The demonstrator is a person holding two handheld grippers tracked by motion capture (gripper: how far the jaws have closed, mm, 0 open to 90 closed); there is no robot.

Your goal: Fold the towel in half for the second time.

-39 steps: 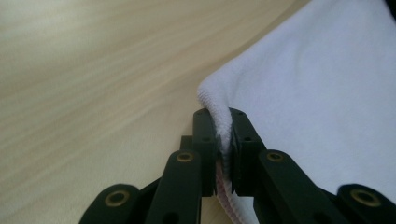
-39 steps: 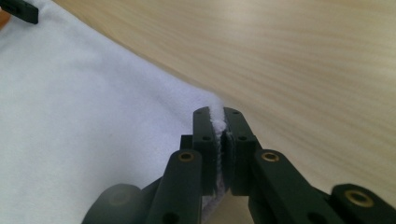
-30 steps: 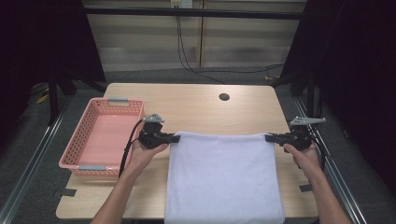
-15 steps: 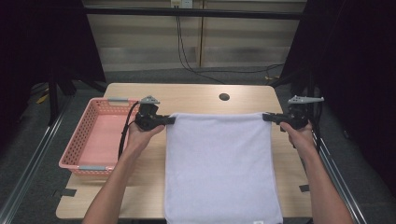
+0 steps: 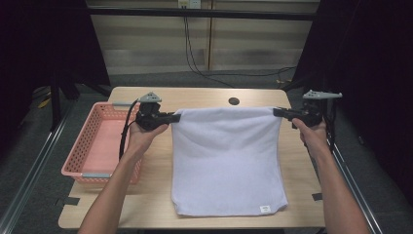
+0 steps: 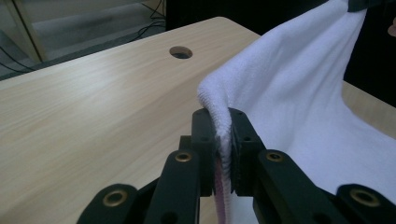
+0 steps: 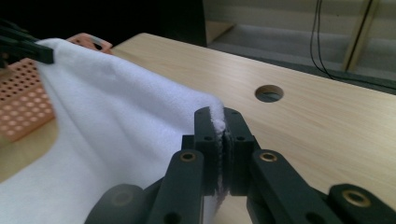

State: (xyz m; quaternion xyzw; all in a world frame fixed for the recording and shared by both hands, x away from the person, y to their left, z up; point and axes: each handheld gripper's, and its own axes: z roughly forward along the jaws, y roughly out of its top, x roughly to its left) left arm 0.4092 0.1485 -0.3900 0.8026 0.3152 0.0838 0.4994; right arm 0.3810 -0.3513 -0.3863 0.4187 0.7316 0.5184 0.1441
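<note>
- High view: a white terry-cloth towel [image 5: 226, 161] hangs stretched between the two tools, its far edge lifted off the pale wooden desk [image 5: 204, 97] and its near part draped flat toward the person's side, with a small label at the near right corner.
- Left tool [image 5: 174, 117] is clamped on the towel's far-left corner; the left gripper view shows the folded hem pinched tight between the two black jaws [image 6: 223, 140].
- Right tool [image 5: 278, 112] is clamped on the far-right corner; the right gripper view shows a thin ridge of cloth squeezed between its jaws [image 7: 219, 135].
- Compared with a second ago, both hands have risen and moved away from the person, carrying the far edge from low over the desk's middle up to near the round cable hole [image 5: 234, 101]. More of the towel now hangs in the air, and its top edge is taut and nearly straight.
- By my judgement this is the lift before a fold or a shake-out: the corners are secured and the cloth is spread evenly, so the next move can bring the far edge over toward the near edge.
- A pink perforated plastic basket [image 5: 83, 146] sits at the desk's left side, apart from the towel, likely where the towel ends up.
</note>
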